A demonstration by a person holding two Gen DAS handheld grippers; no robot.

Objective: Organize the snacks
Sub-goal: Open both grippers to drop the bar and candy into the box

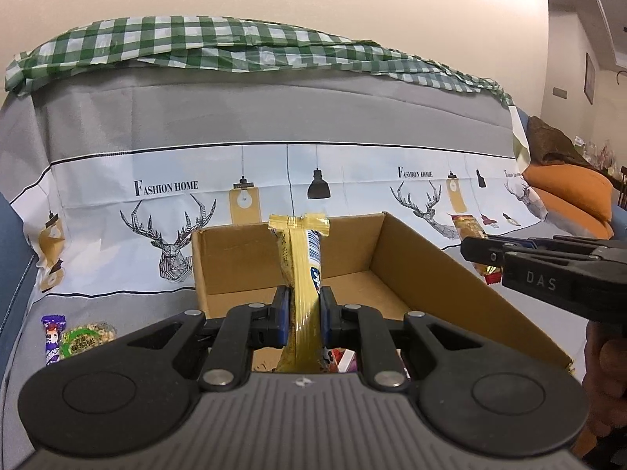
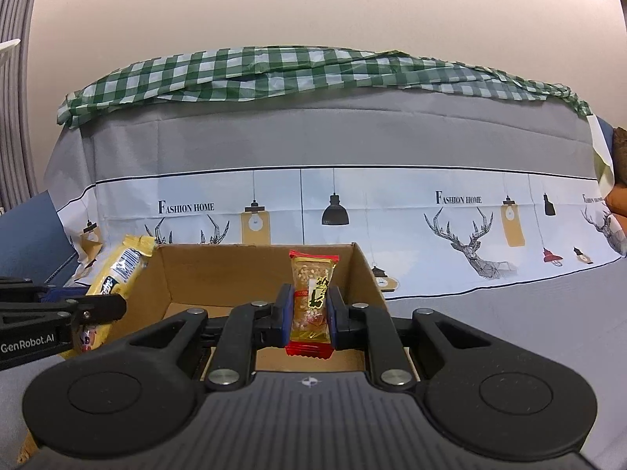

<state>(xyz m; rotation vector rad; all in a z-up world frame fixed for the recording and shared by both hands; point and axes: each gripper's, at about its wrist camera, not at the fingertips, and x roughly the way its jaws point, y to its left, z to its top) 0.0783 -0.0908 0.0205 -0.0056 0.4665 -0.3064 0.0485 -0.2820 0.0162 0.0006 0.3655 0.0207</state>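
While both snacks hang over the cardboard box [image 1: 411,250], the left gripper [image 1: 305,309] is clamped on a yellow wafer bar [image 1: 303,274] whose long axis runs forward, and the right gripper [image 2: 309,311] pinches a peanut brittle packet [image 2: 311,297]; box floor lies just below and ahead

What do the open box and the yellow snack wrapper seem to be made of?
Box: brown corrugated cardboard, matte, with raw cut edges and creases. Yellow snack wrapper: likely thin plastic film or foil, glossy, with sharp highlights and a crimped end seal.
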